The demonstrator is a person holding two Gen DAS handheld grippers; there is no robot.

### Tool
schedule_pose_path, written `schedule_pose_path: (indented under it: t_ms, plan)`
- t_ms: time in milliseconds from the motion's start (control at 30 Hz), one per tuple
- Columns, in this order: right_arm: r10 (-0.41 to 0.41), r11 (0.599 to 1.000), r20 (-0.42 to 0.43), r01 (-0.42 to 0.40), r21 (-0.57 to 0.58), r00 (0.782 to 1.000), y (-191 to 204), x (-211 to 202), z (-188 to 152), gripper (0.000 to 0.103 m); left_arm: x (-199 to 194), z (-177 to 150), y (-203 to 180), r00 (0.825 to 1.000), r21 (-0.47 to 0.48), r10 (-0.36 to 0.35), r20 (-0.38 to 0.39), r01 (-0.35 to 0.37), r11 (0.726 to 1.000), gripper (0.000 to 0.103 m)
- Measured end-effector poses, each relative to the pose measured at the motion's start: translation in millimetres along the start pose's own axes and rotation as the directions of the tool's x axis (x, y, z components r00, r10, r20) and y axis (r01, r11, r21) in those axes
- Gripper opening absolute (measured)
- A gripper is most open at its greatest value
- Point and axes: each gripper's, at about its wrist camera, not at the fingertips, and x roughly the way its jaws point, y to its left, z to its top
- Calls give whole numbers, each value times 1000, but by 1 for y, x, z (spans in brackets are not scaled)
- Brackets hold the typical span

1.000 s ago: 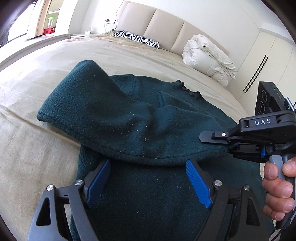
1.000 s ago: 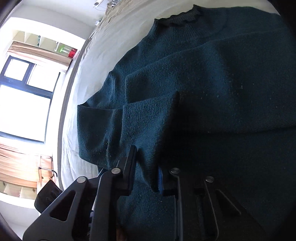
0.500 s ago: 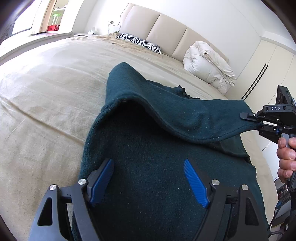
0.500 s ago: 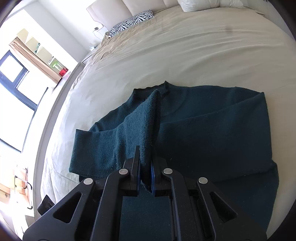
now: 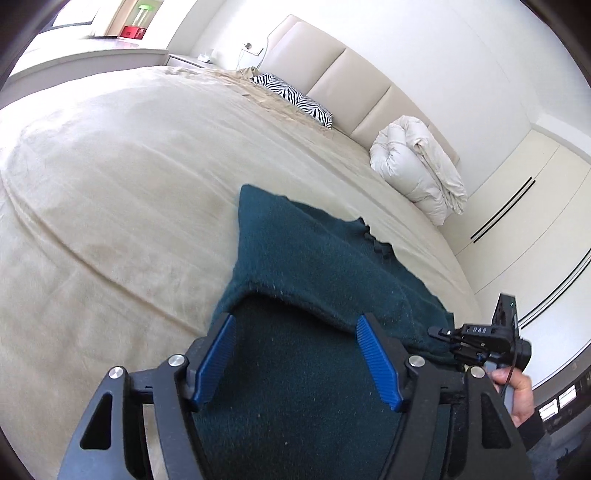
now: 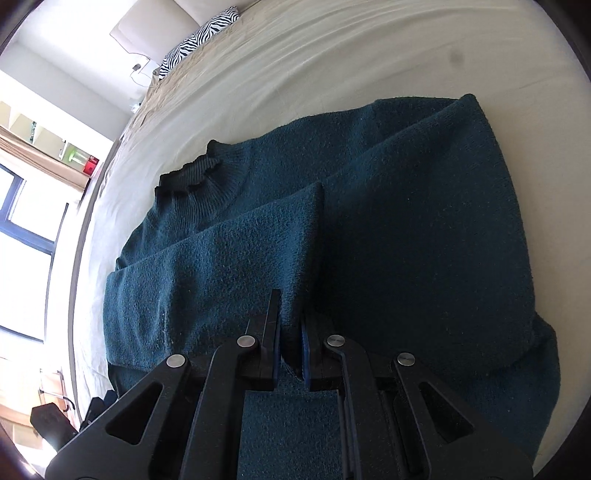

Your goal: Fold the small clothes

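Beige bed [image 5: 110, 192], padded headboard [image 5: 354, 96]; green sweater [image 6: 406, 229] sleeve pinched by right gripper [image 6: 291, 347] fingers; left gripper [image 5: 295, 362] fingers wide.

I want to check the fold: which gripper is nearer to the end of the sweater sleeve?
Right. The right gripper is shut on the sleeve end. The left gripper is open above the sweater body, apart from it.

1. "DAS" stands in pale capital letters on the black top plate of the right claw [image 5: 448, 341], seen from the left wrist view; the letters are small but legible.
2. The right wrist view shows no readable writing.
3. The red and green items [image 5: 138, 20] on the far ledge carry no marks that can be made out.
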Motion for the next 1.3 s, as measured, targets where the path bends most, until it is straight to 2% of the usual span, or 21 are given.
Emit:
schedule_pose_path:
  t_ms: [67,133,167,300,400,500,533,567,633,733,767,833,1000,1133,1300]
  plan:
    - [15,1000,-3,-15,3,1000,-8,-2,-1,8,6,29,4,1000,-13,-29,-3,29,999,67]
    - [18,1000,-3,-18,-4,1000,-10,-3,-1,8,20,57,7,997,-23,-73,-21,72,997,55]
    - [15,1000,-3,-15,-8,1000,-5,2,1,8,28,68,8,994,-35,-104,-35,103,994,53]
    - [6,1000,-7,-6,-26,1000,2,6,1,8,80,99,19,962,-126,-243,-123,228,965,37]
    - [25,1000,-12,-25,-19,1000,1,7,0,8,124,108,33,932,-202,-291,-218,249,947,33]
    - [51,999,-13,-51,-8,999,-3,7,-1,8,159,107,54,919,-259,-272,-285,199,945,31]
    - [59,998,-14,-59,-3,998,-5,6,-1,8,167,106,63,919,-277,-266,-291,185,943,7]
    - [66,998,-15,-66,2,998,-6,6,-1,8,172,106,70,922,-280,-249,-297,165,946,5]
    - [76,997,-14,-76,8,997,-8,7,-1,8,174,105,75,917,-296,-276,-289,189,936,5]
    - [76,997,-11,-76,7,997,-9,7,-1,8,167,102,65,921,-239,-249,-300,180,954,2]
    - [77,997,-9,-77,11,997,-10,6,-2,8,163,100,62,919,-235,-253,-302,185,954,3]
    - [82,996,-7,-82,19,997,-12,4,-3,8,150,93,59,915,-234,-268,-302,202,951,11]
    - [101,994,-6,-101,32,995,-17,1,-3,8,115,64,45,908,-161,-254,-333,211,964,12]
    - [153,986,1,-152,75,988,-29,2,-5,8,100,39,37,919,-77,-206,-335,191,978,11]
    - [180,979,13,-180,96,984,-35,0,-8,8,83,29,35,920,-79,-208,-332,192,978,11]
